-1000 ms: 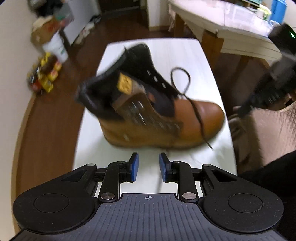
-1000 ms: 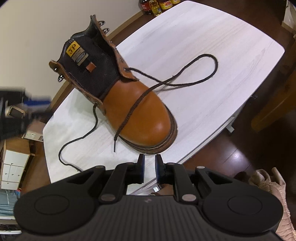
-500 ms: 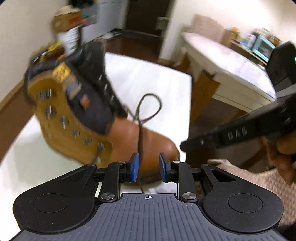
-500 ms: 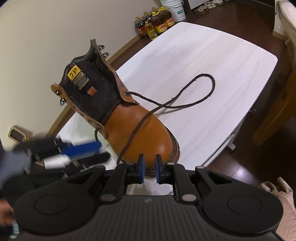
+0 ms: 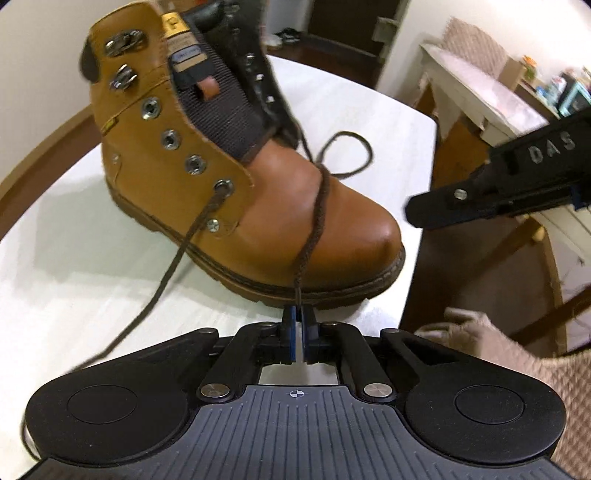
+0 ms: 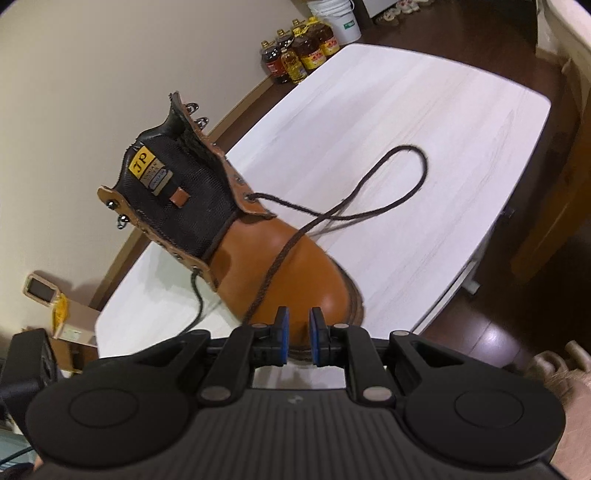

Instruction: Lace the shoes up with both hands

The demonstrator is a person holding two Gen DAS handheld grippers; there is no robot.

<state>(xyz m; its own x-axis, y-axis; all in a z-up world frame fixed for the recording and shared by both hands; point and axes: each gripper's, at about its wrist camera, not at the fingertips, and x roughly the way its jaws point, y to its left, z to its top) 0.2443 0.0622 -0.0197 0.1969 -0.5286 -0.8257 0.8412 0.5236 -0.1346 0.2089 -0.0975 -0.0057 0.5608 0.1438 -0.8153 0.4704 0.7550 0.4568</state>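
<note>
Warm indoor light, fairly bright. Glare spot on boot [image 5: 384,236] toe; soft shadow on desk [image 5: 74,280] beside boot. Strong fisheye bending, dark corners. Background slightly soft.

- Boot [image 5: 258,206]: collar top cut by the upper edge in the left view; far side hidden behind its own body. In the right view the toe's front is covered by the right gripper [image 6: 298,341].
- Lace [image 5: 314,221]: tip hidden between the left gripper [image 5: 298,332] pads; other end runs under the gripper body at lower left.
- Tongue label [image 6: 149,173]: small print unreadable.
- Bottles [image 6: 299,51]: labels too small to read.
- Bucket [image 6: 338,18]: top cut off.
- Second table [image 5: 487,96]: clutter blurred, cut by the right edge.
</note>
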